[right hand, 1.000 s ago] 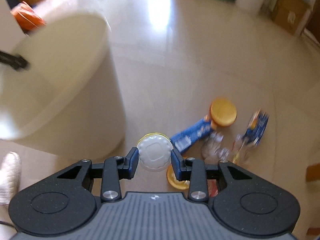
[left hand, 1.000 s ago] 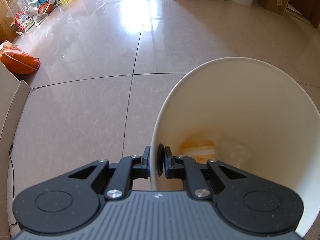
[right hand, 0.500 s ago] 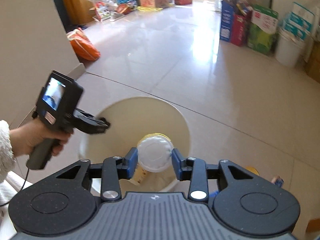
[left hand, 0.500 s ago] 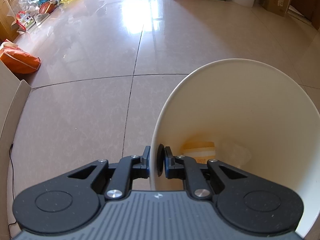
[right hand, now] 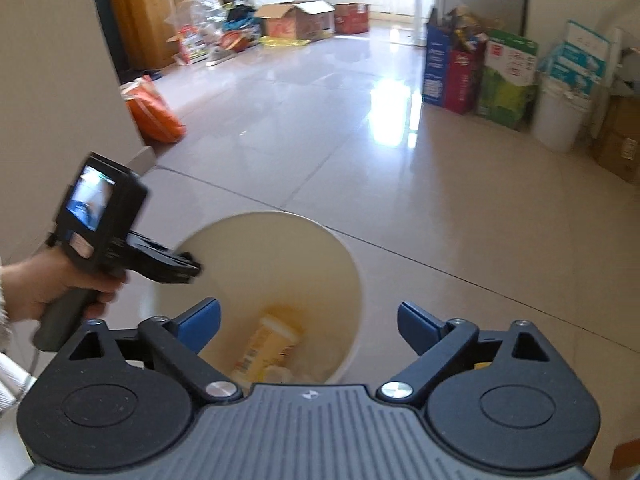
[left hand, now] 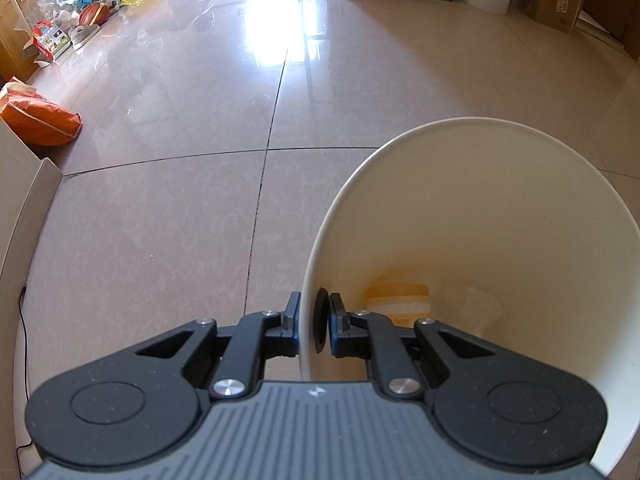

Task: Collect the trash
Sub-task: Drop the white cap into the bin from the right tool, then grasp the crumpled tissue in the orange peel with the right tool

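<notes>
A cream waste bin (left hand: 500, 220) stands on the tiled floor. My left gripper (left hand: 314, 320) is shut on the bin's rim, one finger outside and one inside. A yellow container (left hand: 398, 300) and a crumpled clear wrapper (left hand: 476, 308) lie at the bottom. In the right wrist view my right gripper (right hand: 308, 324) hangs open above the bin (right hand: 352, 264), nothing between its blue fingers. Below it the yellow container (right hand: 272, 340) lies tilted, with pale litter beside it, blurred. A hand (right hand: 52, 288) holds the left gripper (right hand: 176, 268) at the rim's left side.
An orange bag (right hand: 154, 114) lies by the wall corner on the left. Coloured cartons (right hand: 480, 76), a white bucket (right hand: 560, 116) and cardboard boxes (right hand: 620, 148) line the far right. A cardboard panel (left hand: 20, 208) and a thin cable (left hand: 22, 360) sit at the left.
My right gripper swung from the litter on the floor to above the bin, then opened; the white-lidded jar it held is gone from its fingers. The left gripper stayed on the rim.
</notes>
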`<state>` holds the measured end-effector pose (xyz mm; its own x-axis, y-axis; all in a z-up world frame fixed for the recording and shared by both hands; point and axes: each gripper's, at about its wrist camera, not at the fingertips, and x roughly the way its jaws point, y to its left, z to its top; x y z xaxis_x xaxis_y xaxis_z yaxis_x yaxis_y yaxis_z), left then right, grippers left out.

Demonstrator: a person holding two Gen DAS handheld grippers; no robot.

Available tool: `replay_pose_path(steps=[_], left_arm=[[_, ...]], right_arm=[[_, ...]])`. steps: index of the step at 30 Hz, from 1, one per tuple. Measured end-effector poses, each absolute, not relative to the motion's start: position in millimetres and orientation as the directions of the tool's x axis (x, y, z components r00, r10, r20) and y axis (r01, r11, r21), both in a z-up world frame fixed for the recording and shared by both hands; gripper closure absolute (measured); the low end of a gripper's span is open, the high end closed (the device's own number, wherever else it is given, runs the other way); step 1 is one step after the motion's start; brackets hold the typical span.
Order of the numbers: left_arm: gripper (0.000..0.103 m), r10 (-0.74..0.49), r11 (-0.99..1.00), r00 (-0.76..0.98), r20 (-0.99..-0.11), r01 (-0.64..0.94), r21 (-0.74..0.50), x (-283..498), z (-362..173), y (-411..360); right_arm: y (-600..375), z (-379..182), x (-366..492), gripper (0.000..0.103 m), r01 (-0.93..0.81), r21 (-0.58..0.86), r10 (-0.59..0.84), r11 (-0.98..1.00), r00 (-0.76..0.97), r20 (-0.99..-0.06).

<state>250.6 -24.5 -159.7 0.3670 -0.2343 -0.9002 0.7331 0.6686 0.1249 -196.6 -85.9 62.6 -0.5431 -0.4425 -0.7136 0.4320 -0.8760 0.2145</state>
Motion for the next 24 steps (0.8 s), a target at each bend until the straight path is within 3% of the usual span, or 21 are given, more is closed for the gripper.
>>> replay_pose_path(steps=[3, 7, 11, 14, 15, 22, 24], left_arm=[[0.092, -0.232, 0.667, 0.37, -0.9, 0.733, 0.129, 249, -161, -25], [0.092, -0.23, 0.669, 0.369, -0.9, 0.732, 0.129, 248, -161, -26], [0.092, -0.23, 0.672, 0.365, -0.902, 0.73, 0.125, 248, -161, -28], [0.092, -0.23, 0.676, 0.361, -0.904, 0.727, 0.118, 249, -160, -28], [0.092, -0.23, 0.677, 0.362, -0.904, 0.726, 0.119, 249, -160, -28], [0.092, -0.227, 0.677, 0.365, -0.903, 0.726, 0.123, 246, -161, -29], [0.092, -0.227, 0.677, 0.365, -0.903, 0.726, 0.123, 246, -161, -29]], right_arm=[[-68, 45, -188, 0.004, 0.411, 0.198, -0.422, -0.89, -0.579, -0.698], [-55, 7, -184, 0.002, 0.346, 0.07, -0.277, -0.936, -0.597, -0.752], [-41, -41, -179, 0.003, 0.296, 0.103, -0.256, -0.95, -0.544, -0.799], [-36, -83, -173, 0.01, 0.27, 0.058, -0.198, -0.961, -0.528, -0.826], [-35, -96, -172, 0.017, 0.266, 0.039, -0.179, -0.963, -0.525, -0.832], [-31, -183, -167, 0.028, 0.228, 0.012, -0.113, -0.974, -0.435, -0.894], [-30, -202, -170, 0.036, 0.209, 0.016, -0.104, -0.978, -0.416, -0.904]])
